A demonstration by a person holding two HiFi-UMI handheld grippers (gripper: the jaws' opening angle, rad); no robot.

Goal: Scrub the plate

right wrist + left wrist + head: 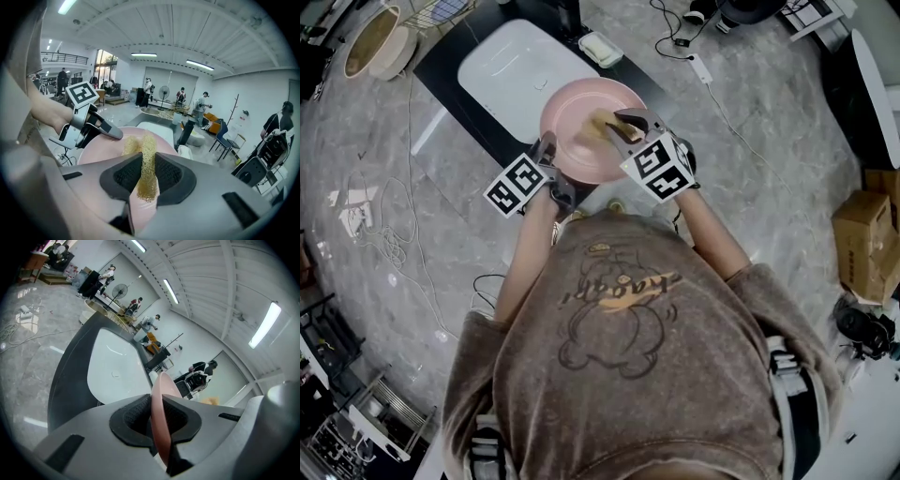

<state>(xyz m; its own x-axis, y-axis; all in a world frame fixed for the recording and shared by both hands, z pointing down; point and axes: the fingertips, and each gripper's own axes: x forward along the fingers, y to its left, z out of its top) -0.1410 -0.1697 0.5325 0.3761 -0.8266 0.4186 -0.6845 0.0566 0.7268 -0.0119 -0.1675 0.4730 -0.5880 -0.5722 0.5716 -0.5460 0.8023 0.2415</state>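
A pink plate (581,141) is held tilted over the white sink basin (511,80). My left gripper (547,150) is shut on the plate's near left rim; in the left gripper view the plate (161,427) stands edge-on between the black pads. My right gripper (625,122) is shut on a yellow mesh scrubber (602,122) that lies against the plate's face. In the right gripper view the scrubber (146,164) sticks up between the pads over the plate (101,150), with the left gripper (91,126) clamped on the far rim.
The basin sits in a dark counter (455,56). A soap dish (601,49) lies behind the basin and beige bowls (375,42) at the top left. Cables and a power strip (699,67) lie on the grey floor, a cardboard box (867,234) at right. People stand far off.
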